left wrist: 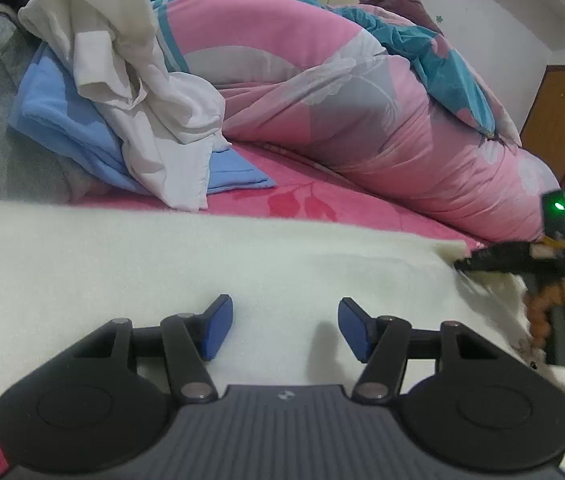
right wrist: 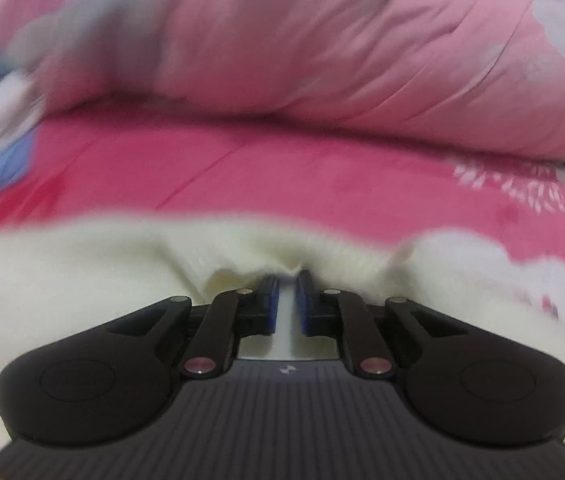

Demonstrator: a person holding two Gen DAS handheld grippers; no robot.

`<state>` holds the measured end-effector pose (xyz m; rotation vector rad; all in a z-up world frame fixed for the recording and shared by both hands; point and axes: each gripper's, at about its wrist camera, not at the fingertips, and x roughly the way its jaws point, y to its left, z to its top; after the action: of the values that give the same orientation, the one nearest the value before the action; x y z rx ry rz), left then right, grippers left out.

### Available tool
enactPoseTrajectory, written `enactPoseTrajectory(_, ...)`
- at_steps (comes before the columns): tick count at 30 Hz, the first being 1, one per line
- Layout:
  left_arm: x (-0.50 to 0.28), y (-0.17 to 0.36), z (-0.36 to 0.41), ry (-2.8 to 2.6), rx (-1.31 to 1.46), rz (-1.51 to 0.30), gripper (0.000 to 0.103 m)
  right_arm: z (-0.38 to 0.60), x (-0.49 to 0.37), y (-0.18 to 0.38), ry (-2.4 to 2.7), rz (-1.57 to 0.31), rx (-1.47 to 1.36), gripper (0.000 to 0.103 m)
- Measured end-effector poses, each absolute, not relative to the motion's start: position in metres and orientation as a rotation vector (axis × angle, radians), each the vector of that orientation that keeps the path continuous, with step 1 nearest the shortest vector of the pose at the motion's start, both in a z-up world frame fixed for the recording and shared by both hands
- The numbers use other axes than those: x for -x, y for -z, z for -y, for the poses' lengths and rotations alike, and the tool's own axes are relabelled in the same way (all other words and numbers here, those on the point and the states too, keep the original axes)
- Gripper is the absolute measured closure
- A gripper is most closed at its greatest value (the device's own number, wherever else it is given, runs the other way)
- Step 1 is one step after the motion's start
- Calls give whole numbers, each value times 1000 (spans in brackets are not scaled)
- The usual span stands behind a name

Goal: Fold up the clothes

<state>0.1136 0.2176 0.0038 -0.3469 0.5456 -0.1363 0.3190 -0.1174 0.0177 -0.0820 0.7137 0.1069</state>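
A cream fleece garment (left wrist: 162, 264) lies spread across the lower half of the left wrist view, on the pink bed sheet (left wrist: 306, 184); its far edge runs straight from the left border to a corner at middle right. The left tool (left wrist: 284, 328) hovers over the fleece with its blue pads apart and nothing between them. At that right corner the right tool (left wrist: 462, 264), held by a hand (left wrist: 542, 312), bites the fleece edge. In the right wrist view the right tool (right wrist: 286, 280) is clamped on the bunched cream edge (right wrist: 242, 248), pads nearly together. Beyond the edge a strip of bare sheet stays open up to the rolled pink quilt (left wrist: 362, 112). A pile of white cloth (left wrist: 130, 80) and blue cloth (left wrist: 62, 120) crowds the upper left
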Motion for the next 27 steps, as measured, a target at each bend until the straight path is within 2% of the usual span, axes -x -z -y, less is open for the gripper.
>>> enactPoseTrajectory(4, -115, -5, -219, 135, 358, -541, 44, 115, -305, -40, -63, -594, 52, 94)
enactPoseTrajectory(7, -113, -6, -220, 128, 364, -540, 44, 107, -266, -67, -238, -557, -21, 92)
enactPoseTrajectory(10, -113, -7, -220, 121, 362, -539, 44, 71, -237, -69, -449, -680, 31, 92)
enactPoseTrajectory(14, -113, -6, -218, 114, 346, -537, 44, 11, -261, -29, -516, -871, 117, 94)
enactPoseTrajectory(16, -113, -5, -217, 112, 337, -535, 44, -5, -286, -19, -486, -830, 135, 96)
enactPoseTrajectory(20, -113, -5, -219, 118, 349, -533, 44, 2, -321, -25, -401, -821, -8, 99)
enactPoseTrajectory(23, -112, -4, -223, 127, 374, -530, 44, 25, -296, -50, -287, -708, 22, 92)
enactPoseTrajectory(27, -111, -5, -225, 131, 391, -530, 44, 102, -241, -81, -210, -646, -52, 92)
